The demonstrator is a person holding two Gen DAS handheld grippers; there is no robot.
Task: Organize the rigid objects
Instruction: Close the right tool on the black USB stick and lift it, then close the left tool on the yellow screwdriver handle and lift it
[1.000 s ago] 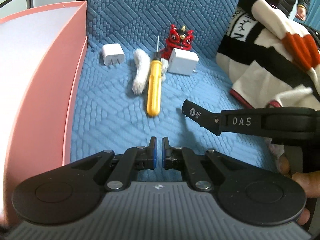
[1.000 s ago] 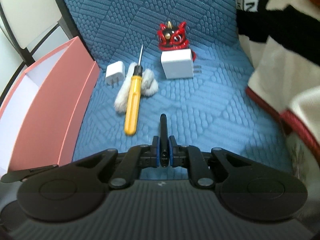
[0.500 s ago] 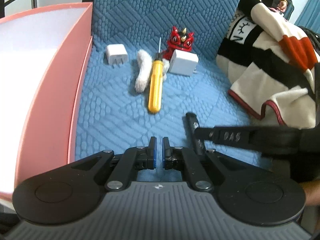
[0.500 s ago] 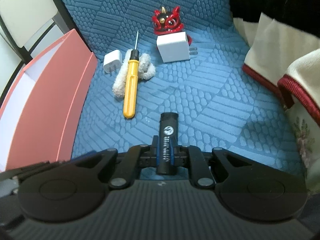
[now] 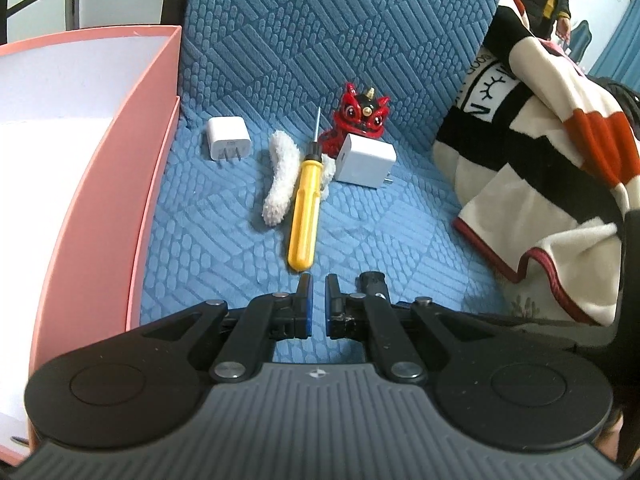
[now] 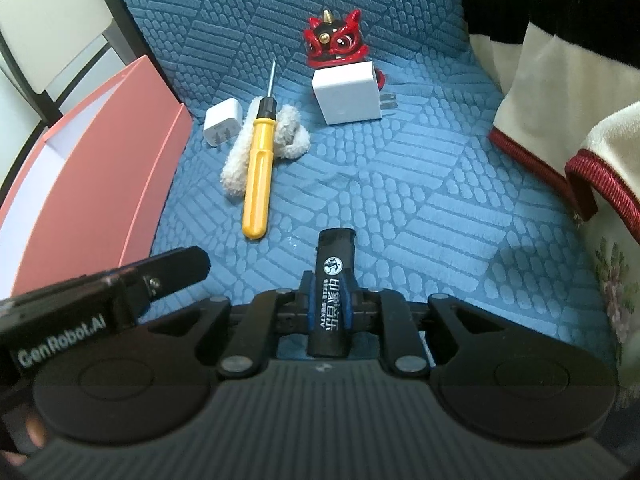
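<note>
- Little of the sorting looks done: the pink open-topped cardboard box (image 5: 120,184) at the left edge of the blue quilted seat cushion (image 6: 420,168) shows only bare white lining where I can see into it, though much of its inside is out of view.
- Still lying out on the cushion are a yellow-handled screwdriver (image 6: 258,168), which rests across a strip of white fluffy cloth (image 5: 280,176), a small white plug charger (image 5: 228,143) just beside the box, a larger white cube charger (image 6: 347,94), and a red lion-dance figurine (image 6: 332,42) touching the cube's far side.
- A striped cream, black and red blanket (image 5: 560,152) is heaped along the right.
- The right gripper (image 6: 329,300) has a black cylindrical lighter with white print (image 6: 332,284) between its blue pads; the jaws have just been opening, and the lighter now looks loosely cradled, its far end tipped toward the cushion. Whether the pads still press on it, I cannot tell.
- The left gripper (image 5: 316,304) has its jaws drawn together with nothing between them, hovering just short of the screwdriver's butt end.
- Both grippers slant downward toward the seat, side by side, the left one nearer the box.
- I'd judge nearly everything remains to be boxed.
</note>
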